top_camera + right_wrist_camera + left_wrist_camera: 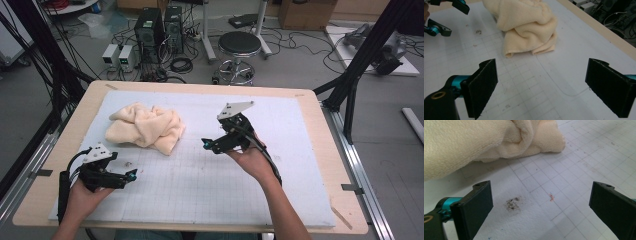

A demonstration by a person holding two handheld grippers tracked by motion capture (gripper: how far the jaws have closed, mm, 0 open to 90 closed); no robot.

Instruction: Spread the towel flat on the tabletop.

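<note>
Lab floor with cables and a stool behind; wooden table (320, 150) topped by white gridded mat (210, 185). Crumpled cream towel (146, 129) lies on the mat's far left. Left gripper (131, 175) and right gripper (206, 144) both hover near it, jaws wide, empty. Likely step: grab towel; aim for separate outer edges, not the bunched middle.

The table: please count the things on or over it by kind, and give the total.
Towel: 1, cream, crumpled on the mat.
Mat: 1, white with a grid.
Tools: 2, the left tool and the right tool, each held in a hand, both open.
Total: 4
</note>
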